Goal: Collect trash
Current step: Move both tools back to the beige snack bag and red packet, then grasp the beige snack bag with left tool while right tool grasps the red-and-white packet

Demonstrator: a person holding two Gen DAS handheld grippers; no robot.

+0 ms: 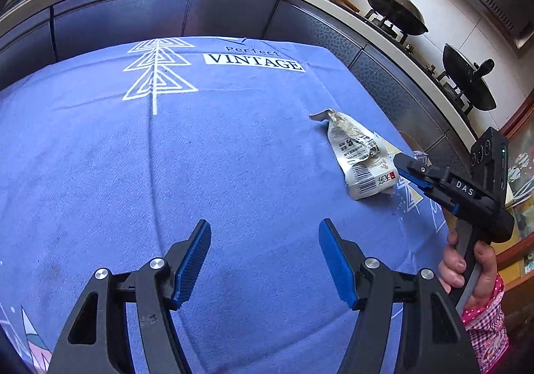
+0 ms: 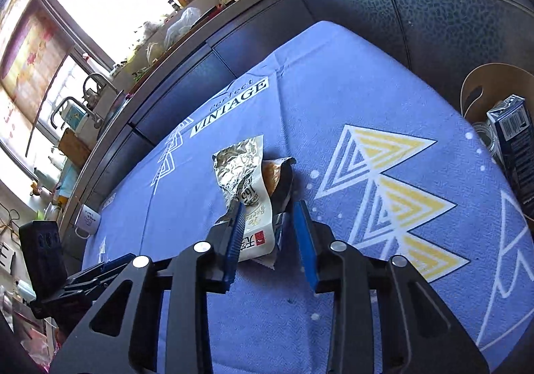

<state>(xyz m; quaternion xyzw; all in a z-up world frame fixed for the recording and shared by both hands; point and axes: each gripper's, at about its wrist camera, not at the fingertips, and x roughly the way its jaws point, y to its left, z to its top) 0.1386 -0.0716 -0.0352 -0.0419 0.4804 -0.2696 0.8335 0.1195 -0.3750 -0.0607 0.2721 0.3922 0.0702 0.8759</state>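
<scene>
A bench (image 1: pixel 200 157) under a blue printed cloth fills both views, with kitchen cabinets and a worktop behind it. Off the bench's far right edge, in the right wrist view, a dark carton (image 2: pixel 515 140) stands among other clutter, possibly a trash spot, though I cannot tell.

The left hand-held gripper (image 1: pixel 264 260) hangs over bare cloth with its jaws spread wide and nothing between them, well apart from the trash.

The right hand-held gripper (image 2: pixel 271 234), held by a hand (image 1: pixel 467 270) in a pink patterned sleeve, has its jaws on either side of the near end of the wrapper (image 2: pixel 253 194). The left pad touches the wrapper's edge; the right pad shows a gap beside it, so the jaws are only partly drawn in and not yet pinching.

The wrapper is the one piece of trash on the cloth, lying near the bench's right side. It is a crumpled white food packet with a foil lining, torn open at the far end, and something brownish shows inside it.

It is likely very light, thin and crackly, and its glossy film may be slippery. A firm pinch on the flat, sealed near end, where the layers double up, should hold best. Lifted by that end, the open mouth hangs downward, so the contents may drop out; keeping it fairly level would be safer.
</scene>
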